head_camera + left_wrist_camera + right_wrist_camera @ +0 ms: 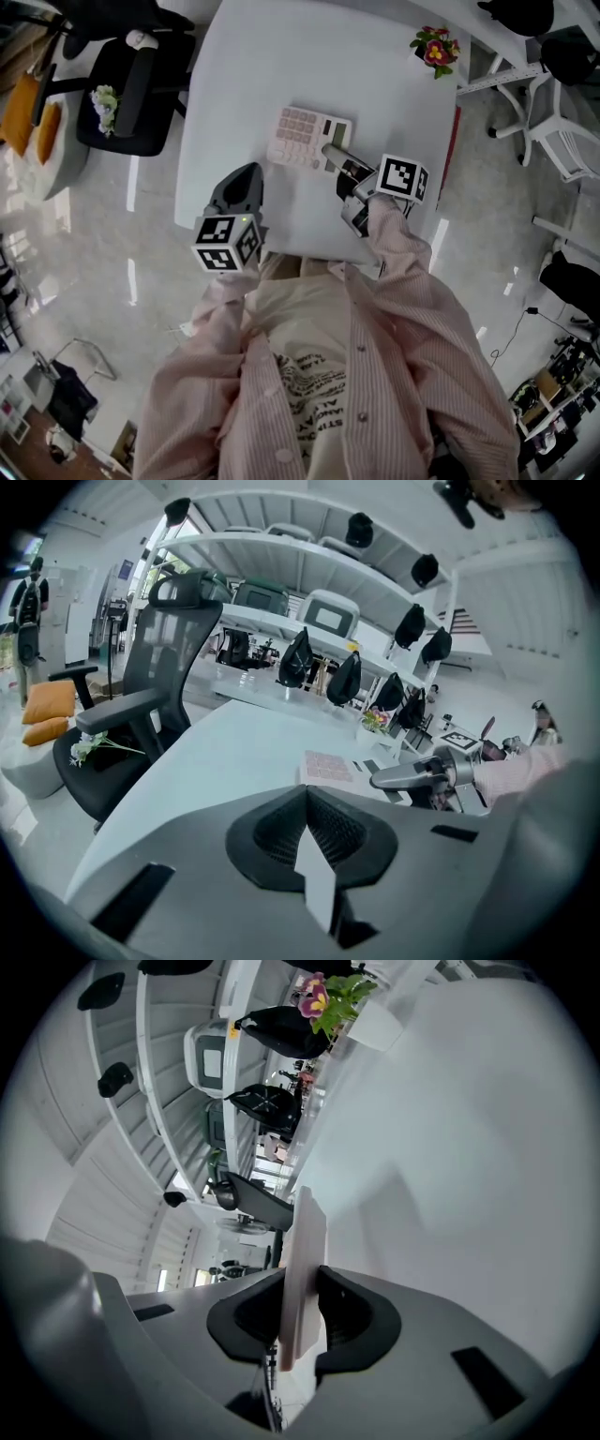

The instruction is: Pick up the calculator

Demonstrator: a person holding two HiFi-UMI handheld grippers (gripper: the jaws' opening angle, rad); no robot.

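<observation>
The pale pink calculator (302, 136) is over the white table (253, 66), and my right gripper (336, 154) is shut on its right edge. In the right gripper view the calculator (302, 1260) stands edge-on between the two dark pads, which press on both of its faces, and its shadow falls on the tabletop beside it. My left gripper (246, 174) hangs near the table's front edge, left of the calculator, shut with nothing in it. In the left gripper view the calculator (330, 766) and the right gripper (403, 778) lie ahead to the right.
A small pot of pink flowers (435, 47) stands at the table's far right corner. A black office chair (131, 94) is at the table's left side, with orange cushions (33, 117) beyond it. White chairs (562, 141) stand to the right.
</observation>
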